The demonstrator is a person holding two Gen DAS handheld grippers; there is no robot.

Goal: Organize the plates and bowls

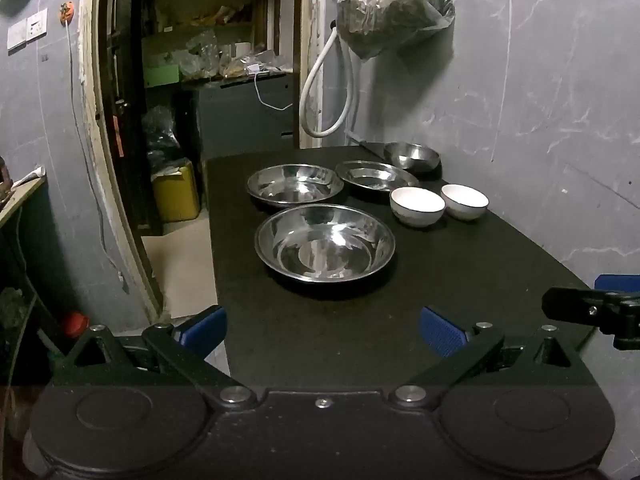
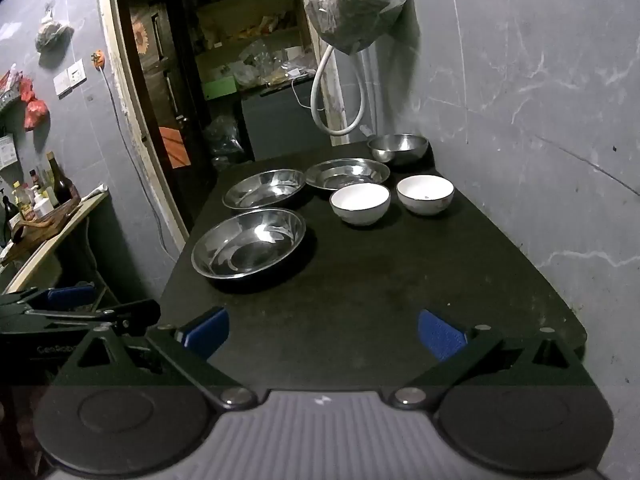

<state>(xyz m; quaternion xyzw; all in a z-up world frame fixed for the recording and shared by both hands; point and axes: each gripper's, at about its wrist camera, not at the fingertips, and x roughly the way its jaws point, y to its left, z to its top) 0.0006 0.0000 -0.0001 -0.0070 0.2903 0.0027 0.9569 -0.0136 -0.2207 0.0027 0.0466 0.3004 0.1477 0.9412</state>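
On the black table (image 1: 360,320) (image 2: 400,288) stand three steel plates: a near one (image 1: 325,243) (image 2: 249,243), one behind it to the left (image 1: 295,183) (image 2: 264,188) and one further right (image 1: 376,176) (image 2: 347,174). Two white bowls (image 1: 417,206) (image 1: 464,201) (image 2: 359,203) (image 2: 425,194) stand side by side right of the plates. A steel bowl (image 1: 412,156) (image 2: 398,147) stands at the far corner by the wall. My left gripper (image 1: 322,330) hovers open over the table's near edge, well short of the near plate. My right gripper (image 2: 323,332) is open too, with nothing between its fingers.
A grey marbled wall (image 1: 540,120) runs along the table's right side, with a hanging plastic bag (image 1: 394,8) and a white hose (image 1: 324,92) above the far end. Left of the table is a doorway to a cluttered store room (image 1: 200,80). A counter with bottles (image 2: 36,200) stands at far left.
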